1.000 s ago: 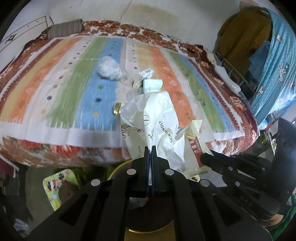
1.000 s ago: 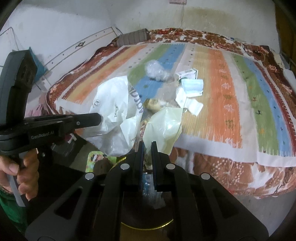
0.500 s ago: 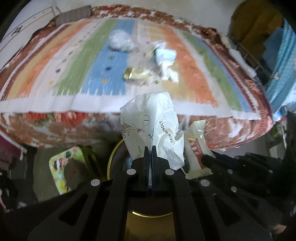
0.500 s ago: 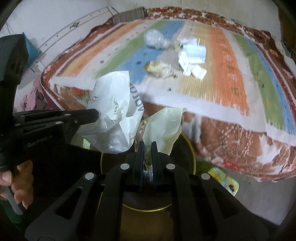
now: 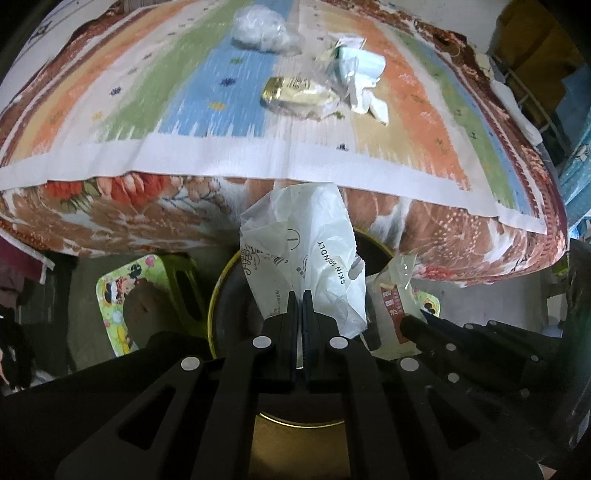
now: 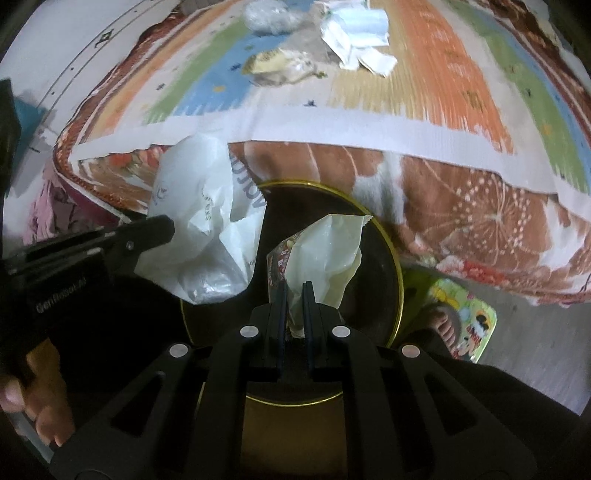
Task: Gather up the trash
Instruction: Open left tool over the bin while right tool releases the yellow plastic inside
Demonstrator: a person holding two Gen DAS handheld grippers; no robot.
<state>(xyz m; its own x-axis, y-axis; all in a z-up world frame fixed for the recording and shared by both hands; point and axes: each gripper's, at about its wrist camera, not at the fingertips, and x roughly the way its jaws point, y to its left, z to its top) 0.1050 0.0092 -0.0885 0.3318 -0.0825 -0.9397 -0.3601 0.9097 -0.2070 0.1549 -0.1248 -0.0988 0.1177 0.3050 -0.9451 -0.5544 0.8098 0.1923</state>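
The bed (image 5: 155,122), covered by a striped blanket over a floral quilt, fills the upper half of both views; you stand at its near edge. Below that edge sits the bin (image 6: 391,254), a dark round container with a gold rim, directly beneath both tools.

Your left tool (image 5: 296,295) is clamped tight on a white plastic bag (image 5: 303,251) printed with lettering, which stands up from the jaws above the bin's mouth. Your right tool (image 6: 293,288) is closed on a pale wrapper (image 6: 325,254) with a red printed panel, pinched between nearly shut jaws and likewise poised over the bin. Neither piece has been let go.

Left on the blanket, well back from the edge, lies a loose cluster: a clear crumpled bag (image 5: 260,27) on the blue stripe, a white packet with scraps of paper (image 5: 356,72) beside it, and a gold wrapper (image 5: 295,92) nearer to you. These lie close together, some touching, though blur hides exactly where.

Judged from this layout, the task is partway through. Two pieces are lifted and positioned for dropping; releasing them is the step in hand. At least three or four pieces on the bed remain to be gathered. What the bin already contains cannot be made out, since its interior is dark.
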